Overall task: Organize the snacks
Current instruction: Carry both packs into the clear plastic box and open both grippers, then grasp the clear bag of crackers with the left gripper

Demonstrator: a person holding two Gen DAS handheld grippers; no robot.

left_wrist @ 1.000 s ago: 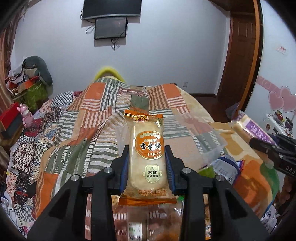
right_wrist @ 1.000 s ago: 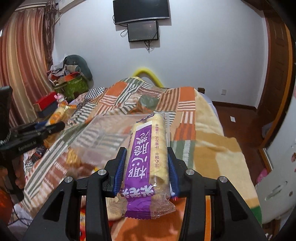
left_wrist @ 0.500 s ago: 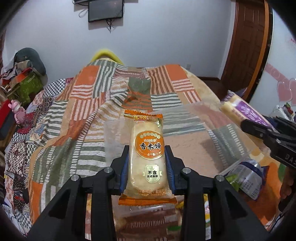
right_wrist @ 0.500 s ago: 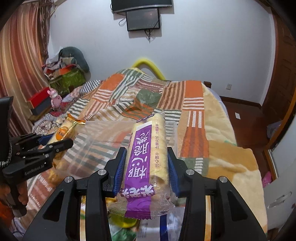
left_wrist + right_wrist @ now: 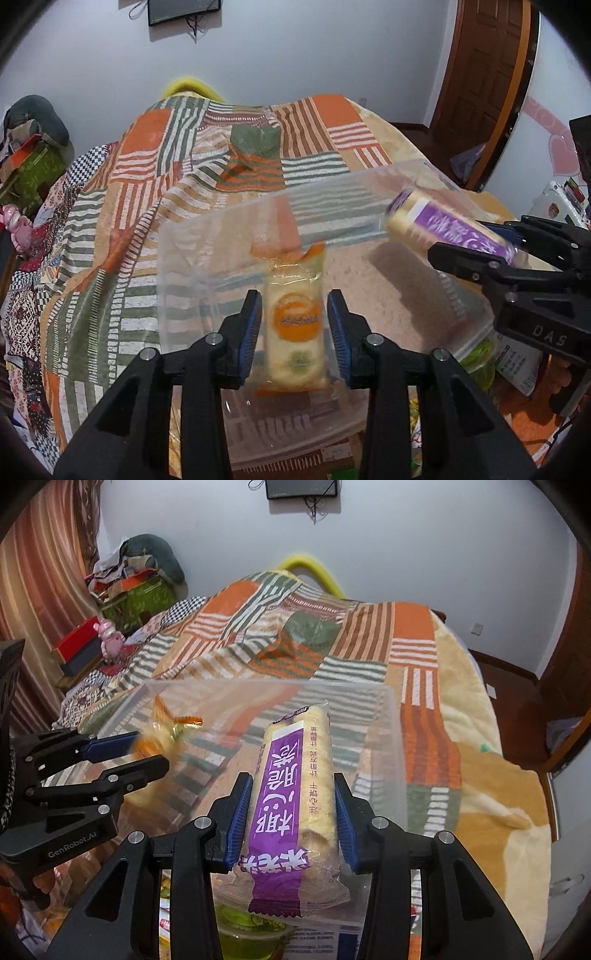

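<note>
Patchwork bed (image 5: pixel 122 206): left tongs (image 5: pixel 295 328) just parted, orange packet (image 5: pixel 295 325) loose; right tongs (image 5: pixel 291 812) tilted down, clamping purple packet (image 5: pixel 291 797).

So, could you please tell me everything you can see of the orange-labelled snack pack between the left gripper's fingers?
The orange-labelled snack pack is a clear wrapper with crimped orange ends around a pale stack of crackers, with a round orange label and a small green mark below it. It looks blurred. It lies lengthwise between the left gripper pads, whose jaws have just been opening; narrow gaps show on both sides. It sits over the clear plastic bin.
</note>
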